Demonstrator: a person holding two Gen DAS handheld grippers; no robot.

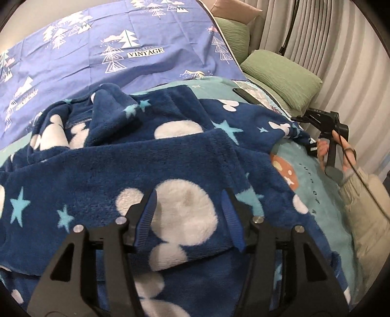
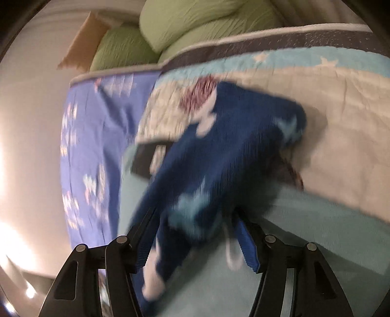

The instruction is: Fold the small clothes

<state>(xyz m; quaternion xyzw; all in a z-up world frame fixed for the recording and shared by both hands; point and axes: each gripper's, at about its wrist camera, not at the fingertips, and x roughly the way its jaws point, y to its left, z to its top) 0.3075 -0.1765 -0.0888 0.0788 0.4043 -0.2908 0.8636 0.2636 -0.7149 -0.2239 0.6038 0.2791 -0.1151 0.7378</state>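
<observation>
Both claws gape over the fleece garment (image 1: 151,156), stretched left to right.

A blue bedsheet (image 1: 151,48) printed with white pine trees and the word "VINTAGE" fills the upper left of the left wrist view. Below it lies a light teal quilt (image 1: 314,180) with an orange round motif, at right centre. Two green pillows (image 1: 280,75) sit at upper right against a pale pleated curtain (image 1: 341,48), with a beige cushion (image 1: 234,9) at the top edge. A dark flat object (image 1: 243,94), perhaps a phone, rests on the quilt right of centre.
</observation>
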